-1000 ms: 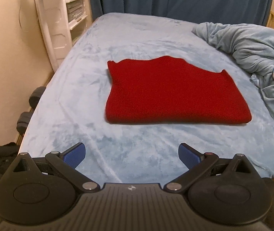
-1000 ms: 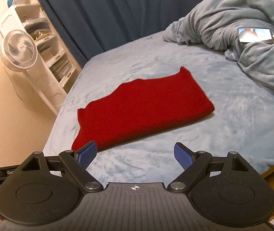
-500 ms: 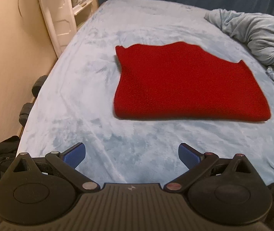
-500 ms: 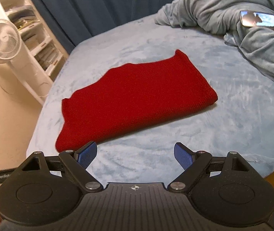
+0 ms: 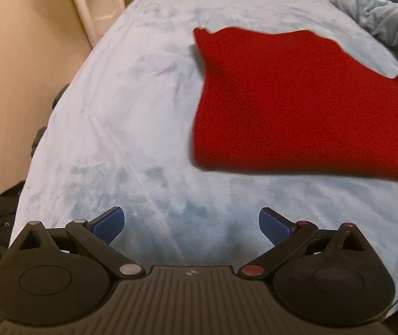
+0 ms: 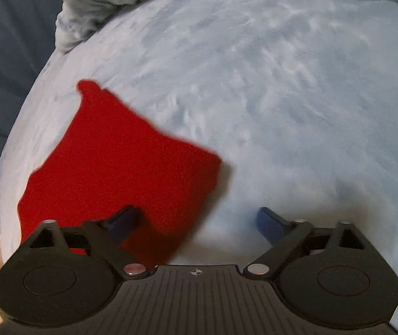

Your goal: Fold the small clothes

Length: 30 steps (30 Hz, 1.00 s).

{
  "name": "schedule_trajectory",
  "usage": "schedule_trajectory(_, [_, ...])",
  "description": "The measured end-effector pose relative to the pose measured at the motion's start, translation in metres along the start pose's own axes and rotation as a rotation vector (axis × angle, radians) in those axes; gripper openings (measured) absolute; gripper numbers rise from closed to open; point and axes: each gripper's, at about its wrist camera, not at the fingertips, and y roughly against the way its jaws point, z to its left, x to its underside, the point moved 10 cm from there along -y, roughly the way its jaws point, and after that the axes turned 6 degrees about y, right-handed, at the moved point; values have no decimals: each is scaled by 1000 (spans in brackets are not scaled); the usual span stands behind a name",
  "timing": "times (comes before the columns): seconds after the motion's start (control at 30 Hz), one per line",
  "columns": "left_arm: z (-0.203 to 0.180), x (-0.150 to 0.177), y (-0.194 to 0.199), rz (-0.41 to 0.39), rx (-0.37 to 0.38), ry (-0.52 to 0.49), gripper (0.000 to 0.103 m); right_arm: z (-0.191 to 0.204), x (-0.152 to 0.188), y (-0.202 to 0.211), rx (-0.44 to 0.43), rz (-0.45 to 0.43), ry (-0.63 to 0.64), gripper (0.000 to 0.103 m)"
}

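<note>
A red knit garment lies flat, folded into a rough rectangle, on the light blue bed cover. My left gripper is open and empty above the bed, short of the garment's near left corner. My right gripper is open and empty, low over the garment's near right corner; its left finger stands over the red cloth and its right finger over bare cover. The right wrist view is blurred.
A crumpled grey-blue blanket lies at the far side of the bed, also in the left wrist view. A white shelf unit and a beige wall stand left of the bed. A dark curtain hangs behind.
Both grippers have moved forward and down toward the bed. The right one has swung to the garment's right corner; the fan, shelf and phone have left its view. The garment has not moved.
</note>
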Motion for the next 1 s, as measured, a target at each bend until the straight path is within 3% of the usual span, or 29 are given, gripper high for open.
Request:
schedule_trajectory(0.07, [9, -3, -11, 9, -15, 20, 103, 8, -7, -5, -1, -29, 26, 102])
schedule_trajectory(0.1, [15, -6, -16, 11, -28, 33, 103, 13, -8, -8, -4, -23, 46, 91])
schedule_trajectory(0.13, [23, -9, -22, 9, -42, 50, 103, 18, -10, -7, -47, -37, 59, 75])
schedule_trajectory(0.17, [30, -12, -27, 10, -56, 67, 103, 21, -14, -6, -90, -56, 52, 35])
schedule_trajectory(0.2, [37, -16, -33, 13, -68, 82, 103, 20, -15, -5, -112, -63, 23, 24])
schedule_trajectory(0.27, [51, -19, -41, 24, -82, 119, 103, 22, -18, 3, -149, -78, 6, 21])
schedule_trajectory(0.37, [68, -21, -49, 44, -80, 167, 103, 39, -21, 11, -82, -90, 82, 18])
schedule_trajectory(0.43, [76, -22, -47, 41, -69, 189, 103, 69, -26, 29, -49, -147, 199, 17])
schedule_trajectory(0.53, [82, -19, -43, 37, -52, 201, 103, 159, -18, 68, -84, -271, 492, 16])
schedule_trajectory(0.63, [90, -15, -40, 37, -35, 226, 103, 265, 39, 99, -182, -383, 833, 15])
schedule_trajectory(0.73, [102, -11, -38, 36, -26, 266, 103, 339, 151, 107, -303, -445, 1244, 16])
schedule_trajectory(0.8, [109, -9, -38, 37, -24, 279, 103, 350, 228, 97, -375, -409, 1465, 16])
schedule_trajectory(0.87, [114, -6, -37, 37, -23, 280, 103, 333, 306, 72, -404, -305, 1697, 16])
schedule_trajectory(0.93, [114, -5, -39, 38, -21, 278, 103, 307, 350, 44, -375, -177, 1799, 16])
schedule_trajectory(1.0, [111, -6, -40, 42, -4, 278, 103, 296, 361, 30, -320, -189, 1798, 18])
